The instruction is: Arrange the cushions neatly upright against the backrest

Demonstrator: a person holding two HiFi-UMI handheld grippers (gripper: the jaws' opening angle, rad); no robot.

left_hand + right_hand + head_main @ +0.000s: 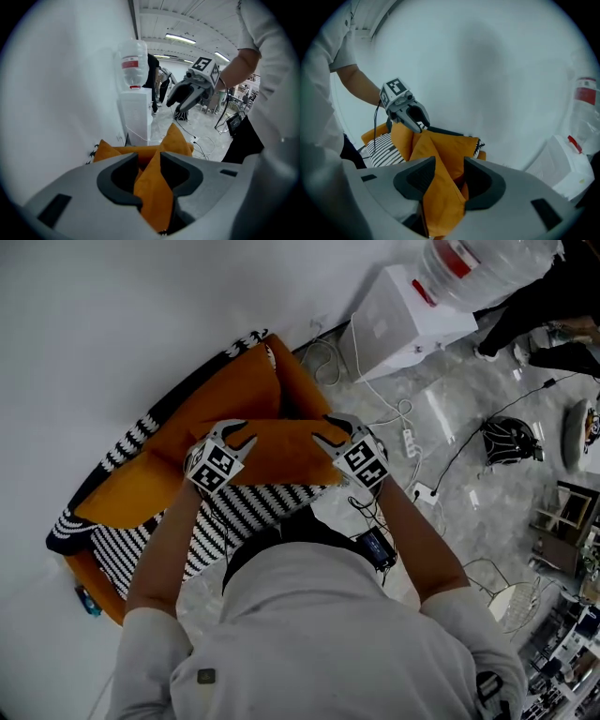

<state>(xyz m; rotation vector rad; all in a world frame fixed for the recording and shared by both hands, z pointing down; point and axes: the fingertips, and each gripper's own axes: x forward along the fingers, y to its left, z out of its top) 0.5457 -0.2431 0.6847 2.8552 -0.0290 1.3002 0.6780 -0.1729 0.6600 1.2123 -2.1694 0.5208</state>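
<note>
An orange cushion (281, 451) lies crosswise over the sofa's black-and-white striped cushion (244, 512). My left gripper (246, 432) is at its left end and my right gripper (322, 430) at its right end. In the left gripper view a corner of the orange cushion (154, 187) stands between the parted jaws of the left gripper (149, 157). The right gripper (449, 161) also stands open, with a fold of the cushion (440, 197) between its jaws. More orange cushions (225, 390) lean on the backrest (141, 432), which has a black-and-white patterned edge.
The sofa stands against a white wall (112, 315). To its right are a white water dispenser (403, 320) with a bottle (487, 263), cables and a power strip (410, 442) on the grey floor, and a black object (511, 439). A person's dark legs (534, 306) show at the top right.
</note>
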